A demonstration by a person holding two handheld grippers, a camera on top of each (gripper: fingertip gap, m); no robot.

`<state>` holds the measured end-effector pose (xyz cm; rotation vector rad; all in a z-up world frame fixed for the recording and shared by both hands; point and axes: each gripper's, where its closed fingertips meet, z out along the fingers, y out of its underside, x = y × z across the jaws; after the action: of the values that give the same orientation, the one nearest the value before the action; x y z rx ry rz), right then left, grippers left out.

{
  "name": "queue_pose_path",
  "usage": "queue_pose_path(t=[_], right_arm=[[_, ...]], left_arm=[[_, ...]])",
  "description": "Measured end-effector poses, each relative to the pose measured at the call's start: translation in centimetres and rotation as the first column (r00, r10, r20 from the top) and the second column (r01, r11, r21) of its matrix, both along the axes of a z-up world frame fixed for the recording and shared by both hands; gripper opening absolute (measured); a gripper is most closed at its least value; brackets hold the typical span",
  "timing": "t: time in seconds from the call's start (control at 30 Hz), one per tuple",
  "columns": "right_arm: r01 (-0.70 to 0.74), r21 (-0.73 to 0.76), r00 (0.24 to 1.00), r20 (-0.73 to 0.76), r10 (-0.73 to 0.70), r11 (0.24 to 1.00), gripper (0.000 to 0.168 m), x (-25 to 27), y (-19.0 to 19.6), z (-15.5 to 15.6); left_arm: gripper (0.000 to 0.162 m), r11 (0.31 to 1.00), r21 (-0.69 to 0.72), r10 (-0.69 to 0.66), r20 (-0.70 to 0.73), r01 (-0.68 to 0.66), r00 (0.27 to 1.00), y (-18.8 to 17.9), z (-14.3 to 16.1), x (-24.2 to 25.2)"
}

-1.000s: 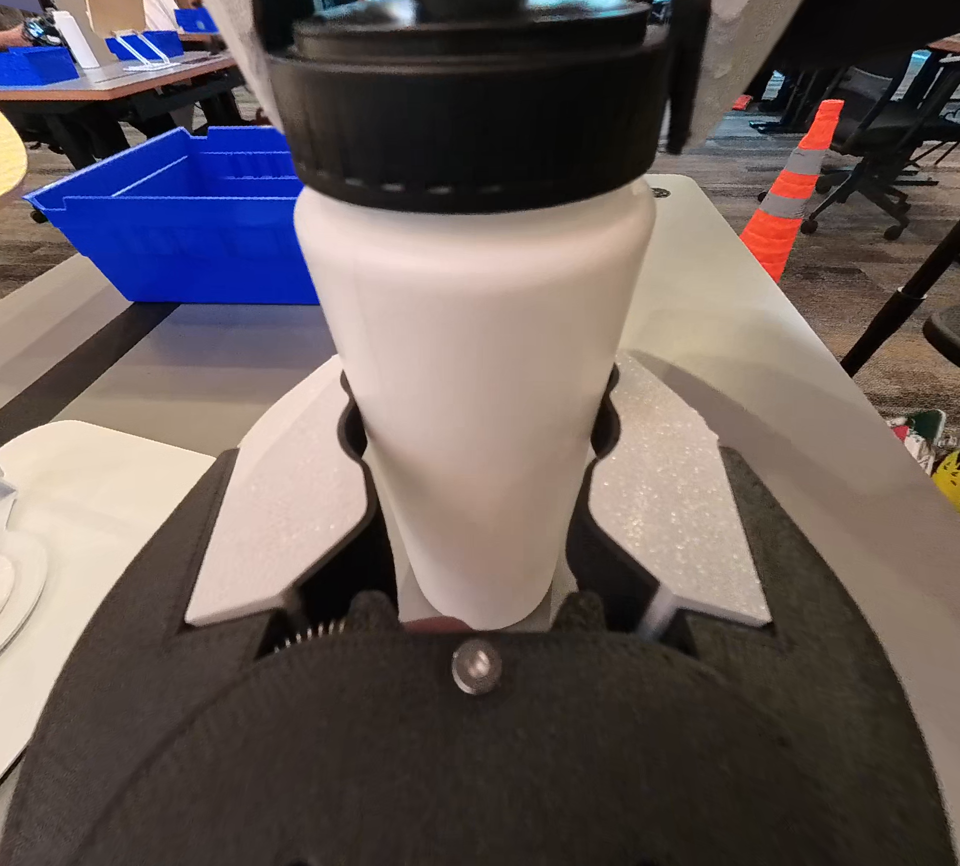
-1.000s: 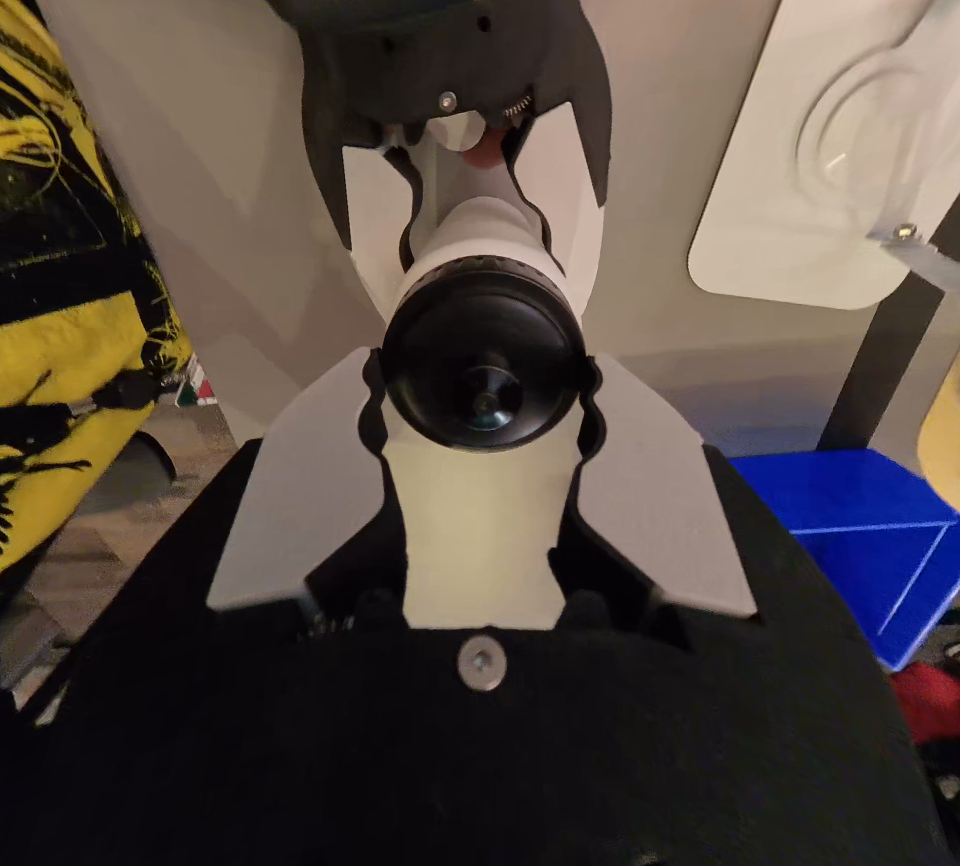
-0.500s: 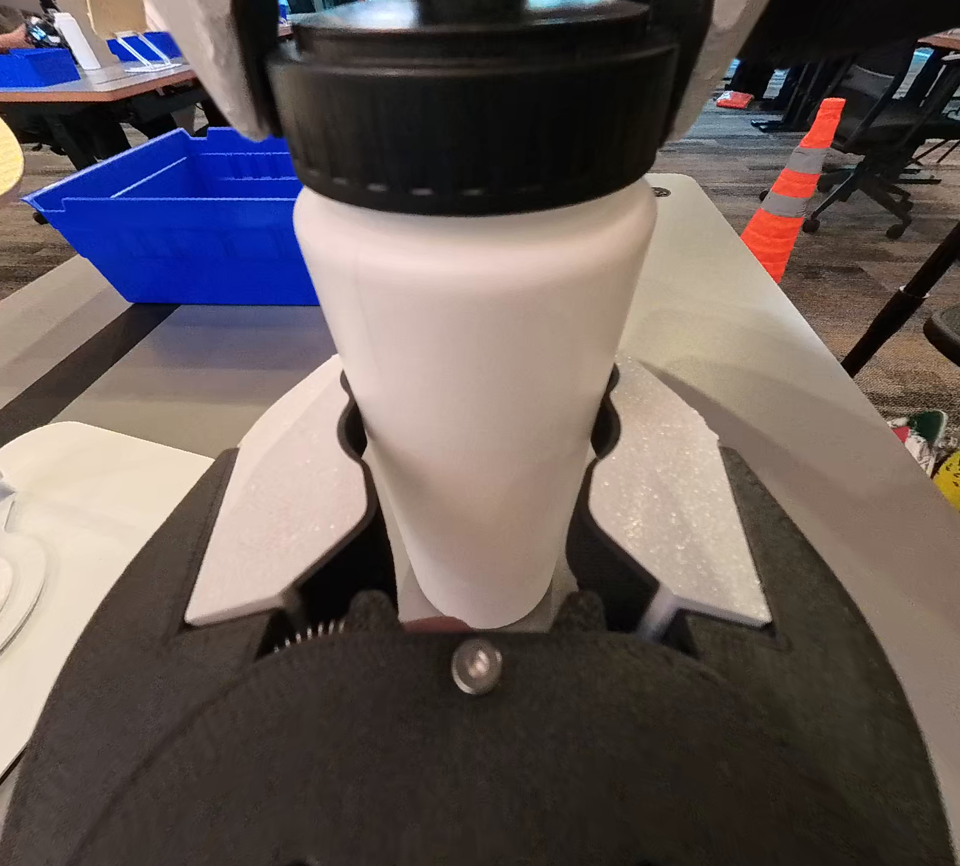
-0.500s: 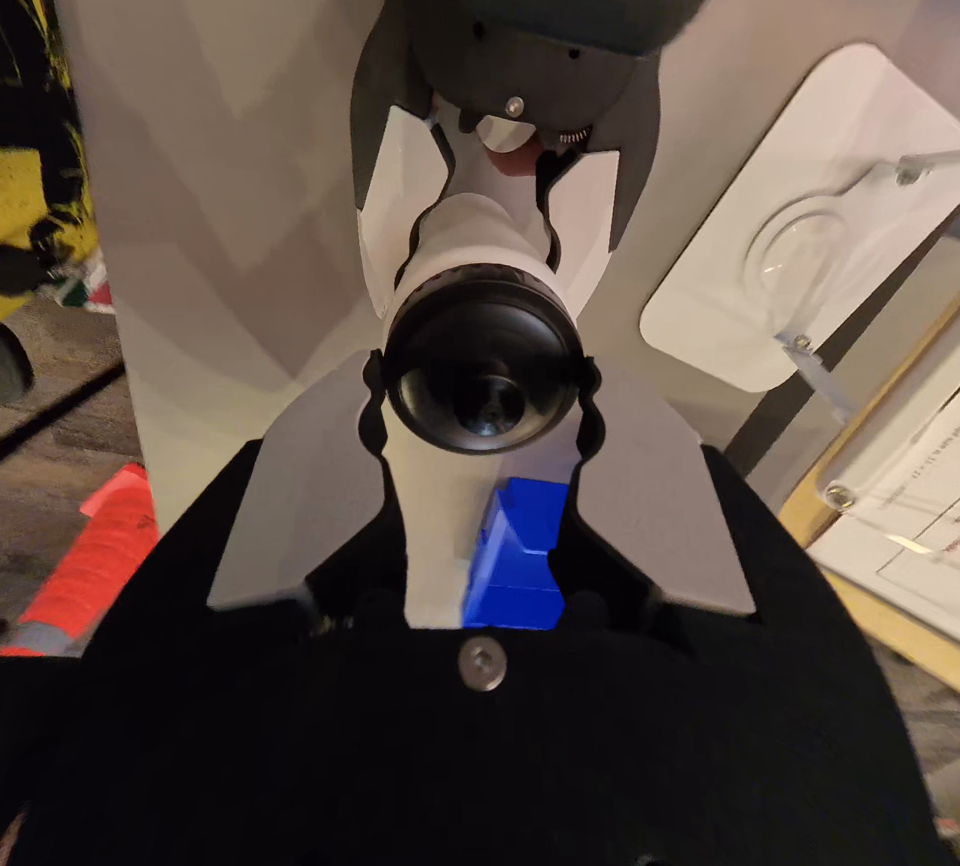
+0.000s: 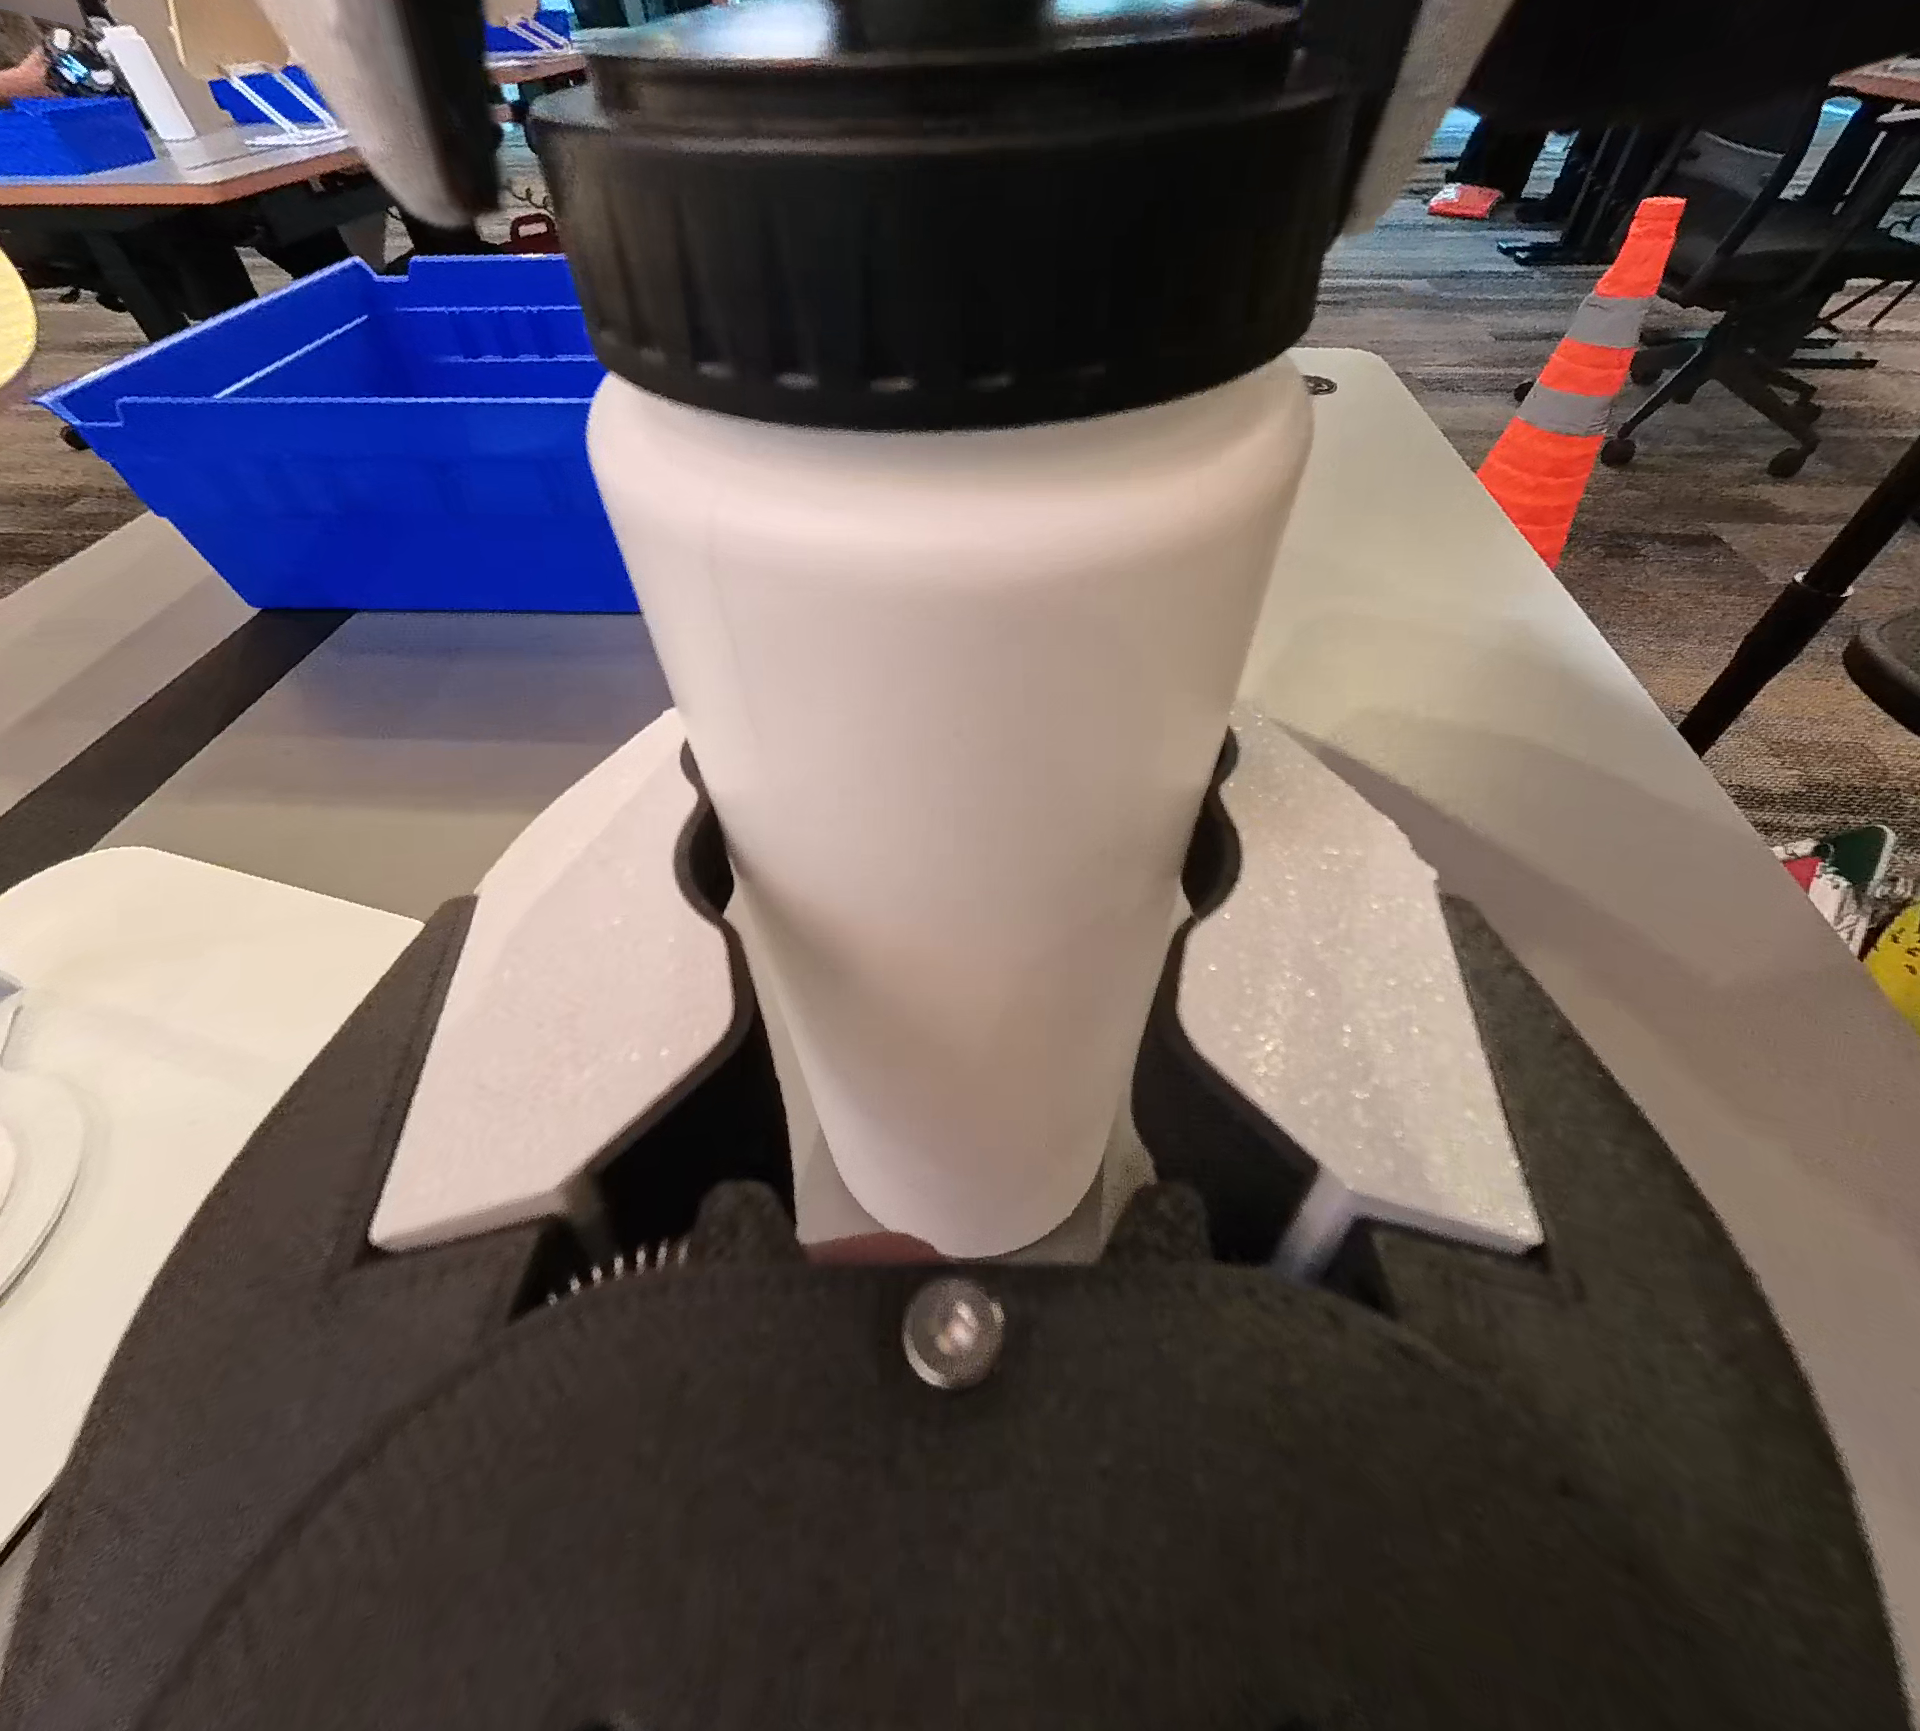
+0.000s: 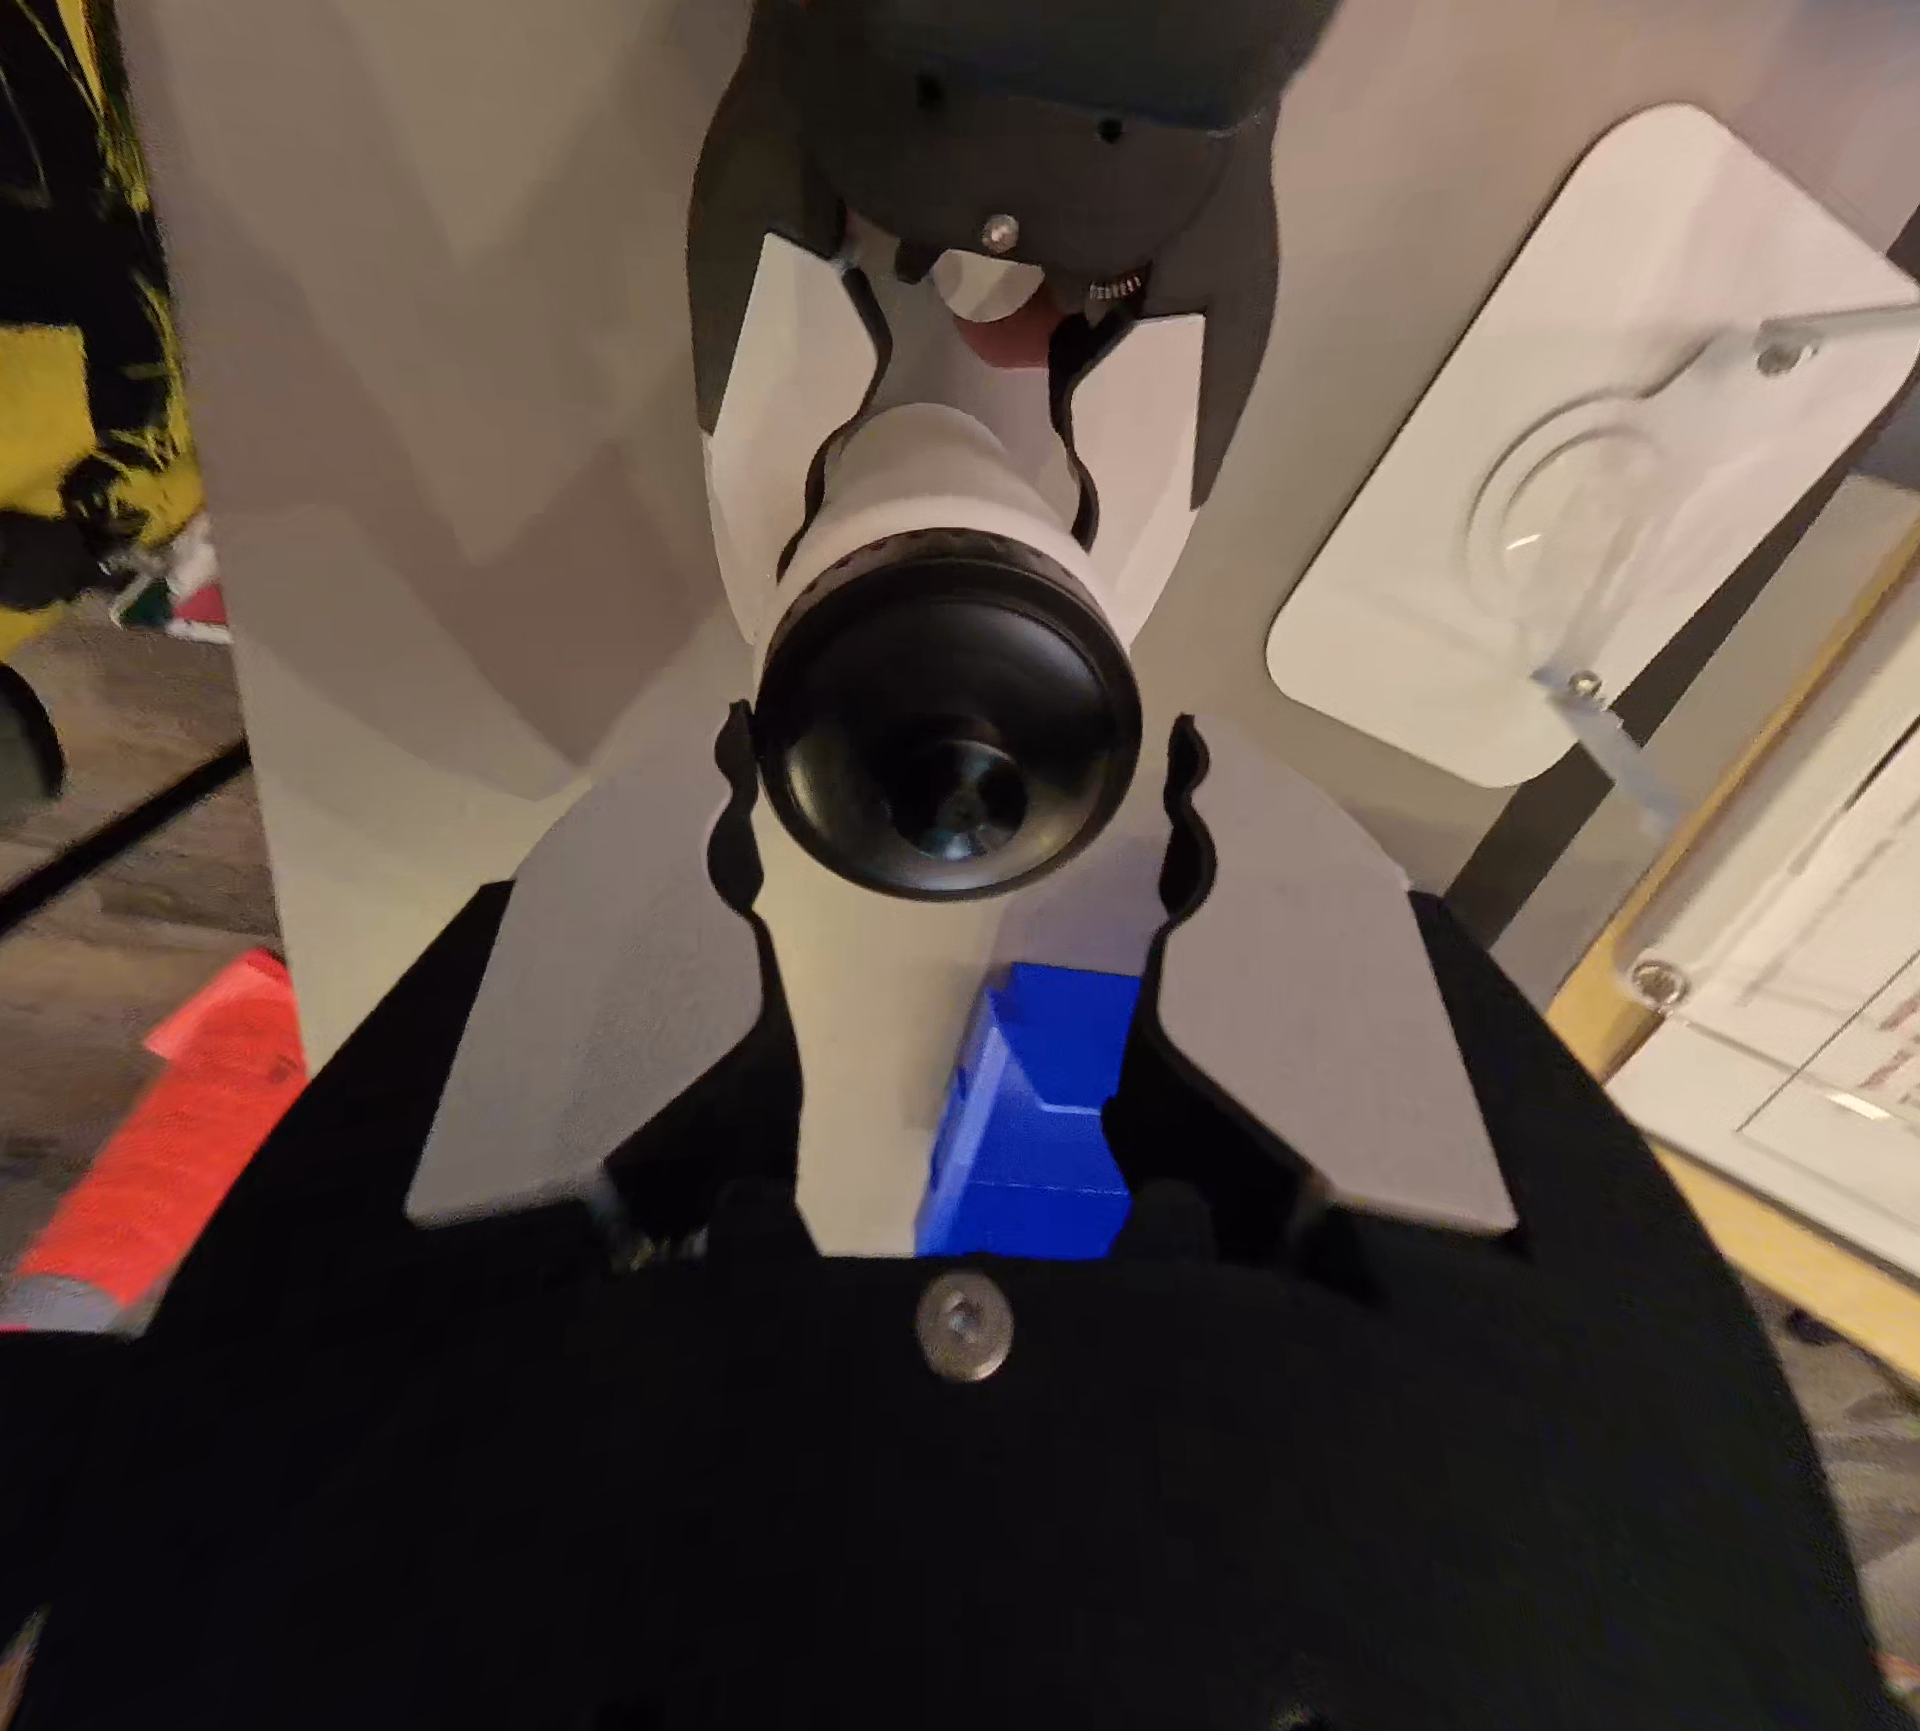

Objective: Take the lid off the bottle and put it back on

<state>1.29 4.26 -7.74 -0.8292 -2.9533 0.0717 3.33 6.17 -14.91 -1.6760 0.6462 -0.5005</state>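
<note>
Pinching the white bottle (image 5: 956, 798) low on its body, my left gripper (image 5: 961, 860) holds it upright over the grey table (image 5: 1455, 694). My right gripper (image 6: 961, 782) sits spread around the black lid (image 6: 948, 736), which is on the bottle, its 2 fingers clear of the rim. A blue bin (image 5: 343, 455) sits far left.
</note>
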Motion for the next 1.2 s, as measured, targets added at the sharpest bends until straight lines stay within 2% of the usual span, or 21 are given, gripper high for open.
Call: queue_pose_path(t=[0.07,0.13,0.3,0.4,0.57,0.67,0.73,0.83,0.97,1.03,1.13,1.2], right_arm=[[-0.057,0.004,0.998,0.004,0.057,0.998,0.072,0.14,-0.16,-0.27],[-0.049,0.000,0.999,0.005,0.049,0.999,0.072,0.14,-0.15,-0.33],[0.207,-0.029,0.978,0.032,-0.207,0.978,0.072,0.11,0.04,-0.39],[0.290,-0.027,0.957,0.025,-0.290,0.957,0.073,0.22,0.01,-0.43],[0.184,-0.043,0.983,0.011,-0.184,0.982,0.078,0.01,-0.14,0.10],[0.053,-0.017,0.999,-0.006,-0.053,0.998,0.074,0.10,-0.21,0.05],[0.025,0.016,1.000,0.011,-0.025,1.000,0.072,0.20,-0.02,-0.44],[0.056,0.008,0.998,0.015,-0.056,0.998,0.073,0.19,-0.06,-0.57],[0.269,-0.045,0.963,0.028,-0.268,0.962,0.073,-0.11,0.09,-0.55],[0.324,-0.044,0.946,0.025,-0.323,0.945,0.073,-0.06,0.12,-0.57],[0.293,-0.028,0.956,0.016,-0.293,0.956,0.074,0.26,0.03,-0.58],[0.199,-0.032,0.980,0.013,-0.199,0.979,0.080,0.30,-0.02,-0.55]], left_arm=[[0.087,1.000,0.001,-0.001,-0.001,0.001,1.000,-0.01,0.00,0.00],[0.087,1.000,0.000,-0.001,-0.001,0.001,1.000,-0.01,-0.01,-0.01],[0.087,1.000,-0.005,-0.002,0.007,0.002,1.000,0.11,0.01,-0.05],[0.087,1.000,-0.003,-0.001,0.003,0.001,1.000,0.07,0.00,0.01],[0.087,1.000,0.001,0.000,-0.002,0.000,1.000,-0.02,-0.01,0.07],[0.087,1.000,0.000,-0.001,-0.001,0.001,1.000,0.01,0.00,0.05],[0.087,1.000,0.000,-0.001,0.000,0.001,1.000,0.01,-0.01,0.06],[0.087,1.000,0.000,0.000,-0.001,0.000,1.000,0.01,-0.01,0.03],[0.087,1.000,-0.009,0.004,0.014,-0.004,1.000,0.16,0.04,-0.17],[0.087,1.000,-0.008,0.003,0.010,-0.003,1.000,0.16,0.02,-0.10],[0.087,1.000,-0.002,0.006,-0.003,-0.006,1.000,0.11,-0.02,0.08],[0.087,1.000,0.001,0.005,-0.003,-0.005,1.000,0.05,-0.01,0.11]])
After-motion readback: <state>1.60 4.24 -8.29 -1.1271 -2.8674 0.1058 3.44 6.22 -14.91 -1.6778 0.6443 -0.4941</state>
